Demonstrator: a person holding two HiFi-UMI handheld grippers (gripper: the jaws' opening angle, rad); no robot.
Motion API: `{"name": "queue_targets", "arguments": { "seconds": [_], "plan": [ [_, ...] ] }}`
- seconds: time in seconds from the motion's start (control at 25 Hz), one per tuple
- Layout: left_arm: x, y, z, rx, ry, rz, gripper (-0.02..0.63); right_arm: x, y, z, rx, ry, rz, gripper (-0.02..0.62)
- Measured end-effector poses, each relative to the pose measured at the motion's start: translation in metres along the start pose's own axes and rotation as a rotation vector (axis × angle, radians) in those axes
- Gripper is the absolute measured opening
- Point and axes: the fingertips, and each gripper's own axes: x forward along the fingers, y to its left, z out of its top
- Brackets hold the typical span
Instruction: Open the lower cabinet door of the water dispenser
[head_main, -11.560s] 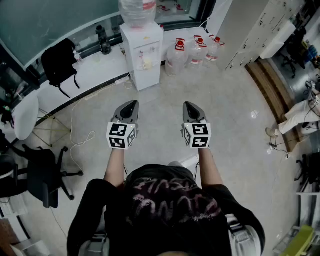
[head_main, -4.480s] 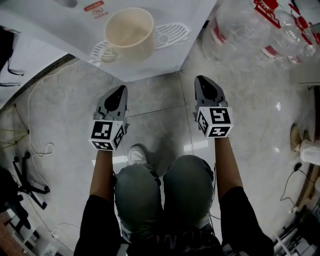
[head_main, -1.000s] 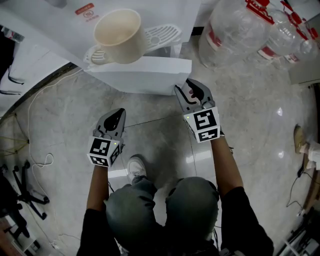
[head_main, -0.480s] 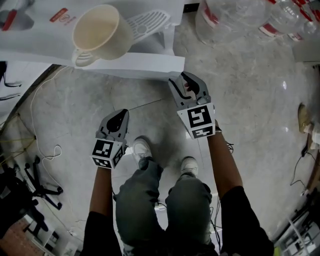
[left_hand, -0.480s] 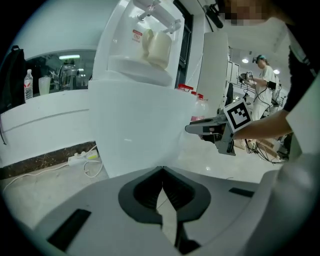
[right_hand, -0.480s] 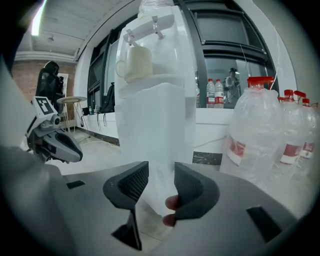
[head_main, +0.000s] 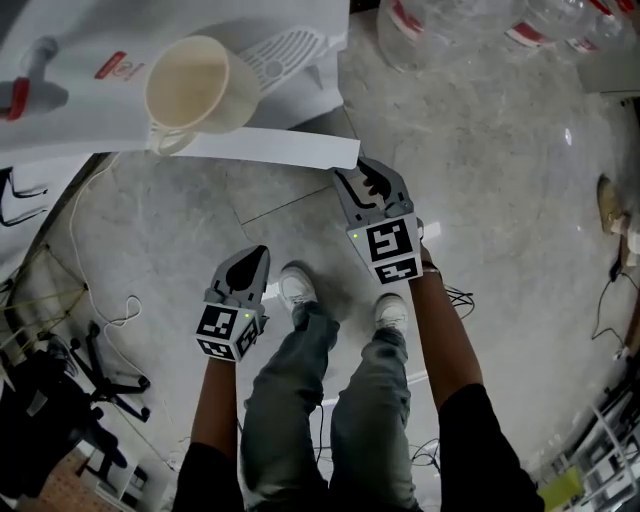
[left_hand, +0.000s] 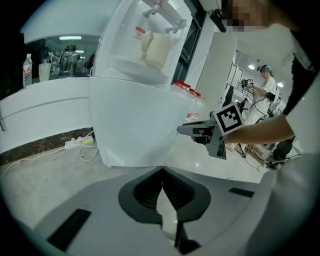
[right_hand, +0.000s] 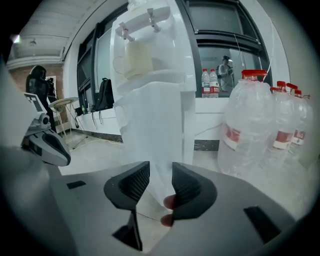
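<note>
**Cabinet door swung out, right gripper on its edge**

I see the flat white lower cabinet door (head_main: 270, 147) of the tall white water dispenser (head_main: 230, 20) standing open, swung out over the grey stone-tiled floor (head_main: 170, 220). My right gripper (head_main: 362, 180) has the door's free edge between its pads. Its jaws have just been closing and now sit partly apart, pressed on the panel. My left gripper (head_main: 254, 258) hangs apart from the door, jaws together and empty. A cream plastic cup (head_main: 190, 85) sits on the dispenser's drip tray.
</note>
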Motion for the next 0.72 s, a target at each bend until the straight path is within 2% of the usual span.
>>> {"name": "queue_targets", "arguments": {
  "seconds": [0.16, 0.36, 0.44, 0.52, 0.72],
  "plan": [
    [-0.017, 0.007, 0.000, -0.024, -0.008, -0.007, 0.012, -0.001, 0.006, -0.002, 0.017, 0.029, -0.028, 0.150],
    [-0.036, 0.013, -0.010, 0.046, 0.003, -0.015, 0.012, -0.007, 0.014, -0.006, 0.083, 0.011, -0.078, 0.146],
    [-0.044, 0.016, -0.016, 0.026, -0.008, -0.001, 0.012, -0.012, 0.023, -0.011, 0.079, 0.019, -0.075, 0.146],
    [-0.053, 0.017, -0.020, 0.015, -0.013, 0.011, 0.012, -0.017, 0.032, -0.017, 0.085, 0.030, -0.063, 0.119],
    [-0.088, 0.003, -0.037, 0.034, -0.013, 0.005, 0.012, -0.029, 0.056, -0.025, 0.096, 0.063, -0.067, 0.112]
  ]
}}
